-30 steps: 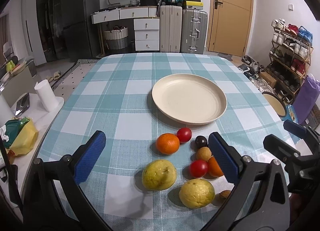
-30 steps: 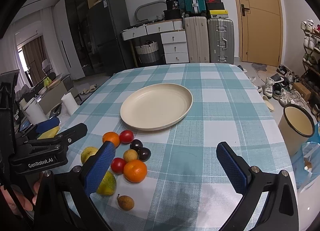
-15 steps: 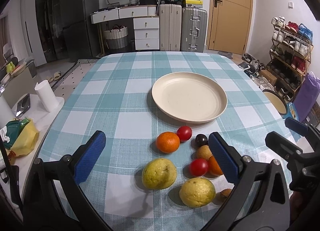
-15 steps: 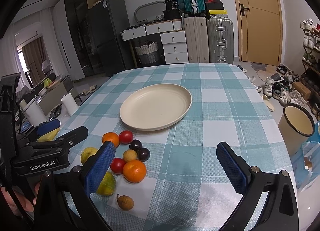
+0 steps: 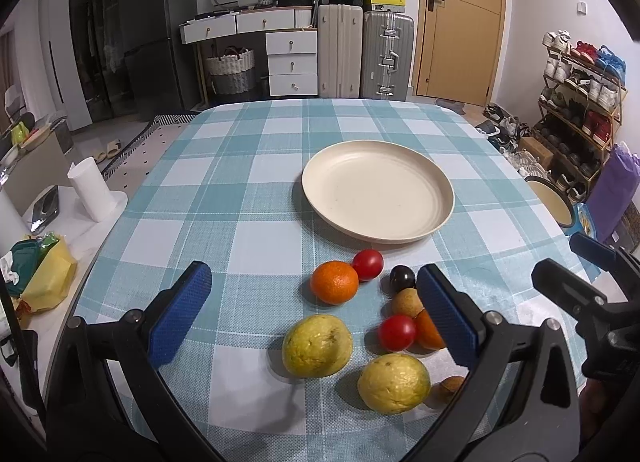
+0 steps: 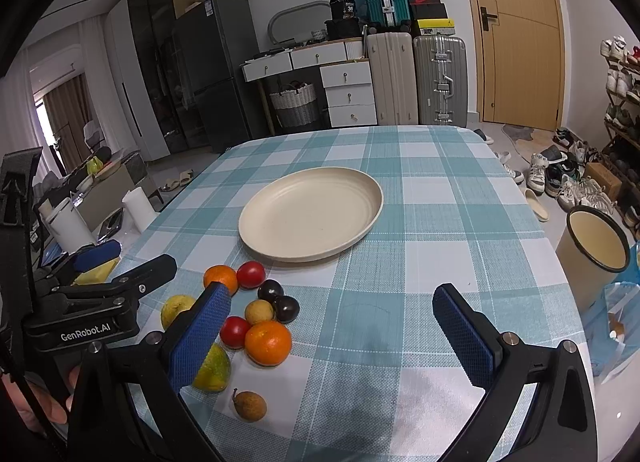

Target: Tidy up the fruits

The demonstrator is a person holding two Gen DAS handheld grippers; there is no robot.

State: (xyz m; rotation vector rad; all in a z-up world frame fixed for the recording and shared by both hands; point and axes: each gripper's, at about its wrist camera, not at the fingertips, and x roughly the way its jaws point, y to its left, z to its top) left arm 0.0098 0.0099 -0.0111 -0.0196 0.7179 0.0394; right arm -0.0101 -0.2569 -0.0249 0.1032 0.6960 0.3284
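Observation:
A cream plate (image 5: 378, 191) (image 6: 310, 213) lies empty on the checked tablecloth. Near it is a cluster of fruit: an orange (image 5: 334, 282), a red tomato (image 5: 368, 260), a dark plum (image 5: 402, 278), a second tomato (image 5: 397, 332), two yellow guavas (image 5: 317, 346) (image 5: 394, 383) and small brown longans (image 6: 249, 404). A second orange (image 6: 268, 342) shows in the right wrist view. My left gripper (image 5: 316, 314) is open above the fruit. My right gripper (image 6: 340, 338) is open and empty, just right of the cluster.
The table edge runs along the left, with a side counter holding a paper roll (image 5: 91, 189) and bags. A cream bin (image 6: 594, 240) stands on the floor at the right. Suitcases, drawers and a door are at the back.
Both grippers have barely drifted; the fruit and plate have not moved.

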